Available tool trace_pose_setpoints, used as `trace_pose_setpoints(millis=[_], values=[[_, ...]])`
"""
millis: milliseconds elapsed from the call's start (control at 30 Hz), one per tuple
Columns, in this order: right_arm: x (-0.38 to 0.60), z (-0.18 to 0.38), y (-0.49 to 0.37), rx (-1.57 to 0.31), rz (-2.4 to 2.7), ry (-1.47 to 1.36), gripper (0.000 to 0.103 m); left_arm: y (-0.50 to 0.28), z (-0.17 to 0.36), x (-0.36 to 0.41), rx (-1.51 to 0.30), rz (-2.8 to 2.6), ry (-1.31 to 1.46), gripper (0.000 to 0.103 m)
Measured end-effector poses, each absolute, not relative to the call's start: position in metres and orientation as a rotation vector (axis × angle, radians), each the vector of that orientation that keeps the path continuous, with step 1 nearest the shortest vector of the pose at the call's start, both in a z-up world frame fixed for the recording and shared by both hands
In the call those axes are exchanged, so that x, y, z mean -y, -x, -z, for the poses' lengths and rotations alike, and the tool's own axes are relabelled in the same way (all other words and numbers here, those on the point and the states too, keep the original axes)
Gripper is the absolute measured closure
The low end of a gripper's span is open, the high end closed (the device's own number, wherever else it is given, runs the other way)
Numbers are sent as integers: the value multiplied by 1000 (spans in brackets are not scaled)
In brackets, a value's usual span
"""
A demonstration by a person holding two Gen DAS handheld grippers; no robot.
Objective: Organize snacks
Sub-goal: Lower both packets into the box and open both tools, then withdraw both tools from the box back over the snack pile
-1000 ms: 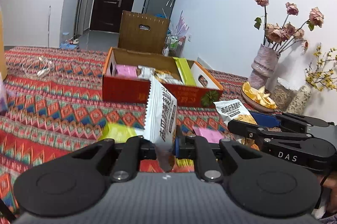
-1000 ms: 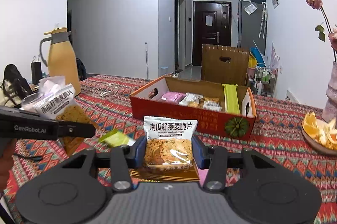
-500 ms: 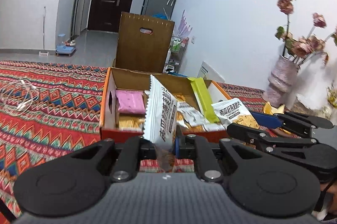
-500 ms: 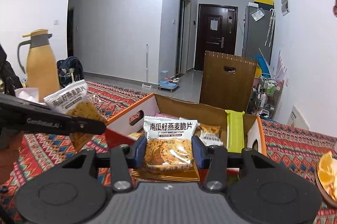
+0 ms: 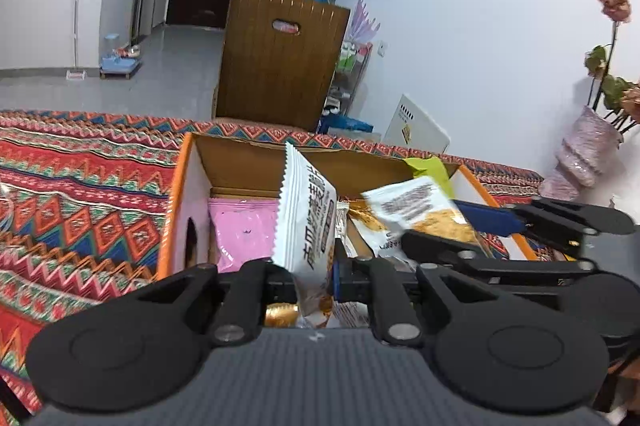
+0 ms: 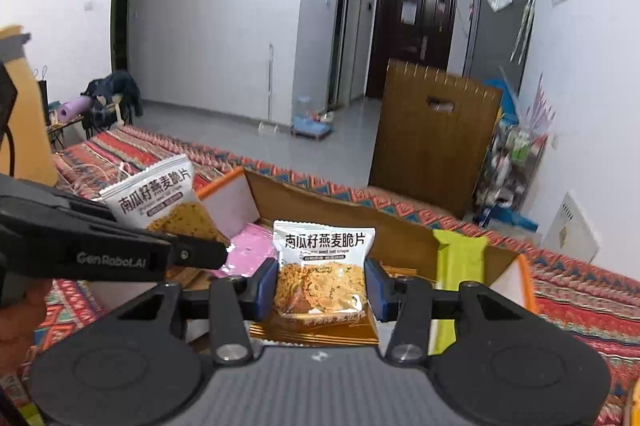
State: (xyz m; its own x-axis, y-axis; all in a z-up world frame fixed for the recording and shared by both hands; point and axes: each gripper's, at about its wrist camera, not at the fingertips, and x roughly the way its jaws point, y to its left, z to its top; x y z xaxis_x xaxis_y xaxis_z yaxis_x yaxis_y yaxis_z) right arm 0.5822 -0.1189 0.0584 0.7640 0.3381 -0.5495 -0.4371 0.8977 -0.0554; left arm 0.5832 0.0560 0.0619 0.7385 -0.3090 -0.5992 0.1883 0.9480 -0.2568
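Left wrist view: patterned tablecloth (image 5: pixel 80 194) at left; cardboard box (image 5: pixel 182 202) open on it, pink packet (image 5: pixel 244 230) inside. Left gripper (image 5: pixel 314 276) clamped on white oat-crisp packet (image 5: pixel 310 222), edge-on, upright over box. Right gripper (image 5: pixel 452 226) at right, pinching second oat-crisp packet (image 5: pixel 416 206) above box. Vase (image 5: pixel 580 158) far right.
Right wrist view: second packet held face-on between blue pads (image 6: pixel 380 290); green packet (image 6: pixel 456 258) in box at right.

Each wrist camera looked forward and slightly downward along its own fingers, close above the open cardboard box (image 5: pixel 240 162), which both views shared alongside the patterned tablecloth (image 6: pixel 580 290).
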Motion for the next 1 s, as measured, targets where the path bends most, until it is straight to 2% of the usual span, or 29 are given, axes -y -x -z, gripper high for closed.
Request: trace_pose_setpoints(millis=[200, 267, 333, 433, 567, 867, 1000], values=[[113, -29, -634, -710, -403, 154, 57, -612, -42, -50, -751, 268, 181, 88], [112, -21, -644, -757, -386, 141, 56, -616, -37, -49, -774, 279, 188, 82], [112, -19, -647, -771, -371, 139, 55, -614, -35, -53, -779, 263, 191, 71], [114, -21, -645, -759, -356, 140, 44, -610, -38, -57, -775, 254, 190, 61], [121, -29, -635, -745, -364, 129, 44, -595, -50, -59, -753, 257, 157, 56], [139, -79, -573, -659, -371, 155, 41, -532, -86, -52, -689, 265, 95, 38], [157, -99, -527, -618, -374, 152, 37, -485, -103, -50, -625, 244, 60, 26]])
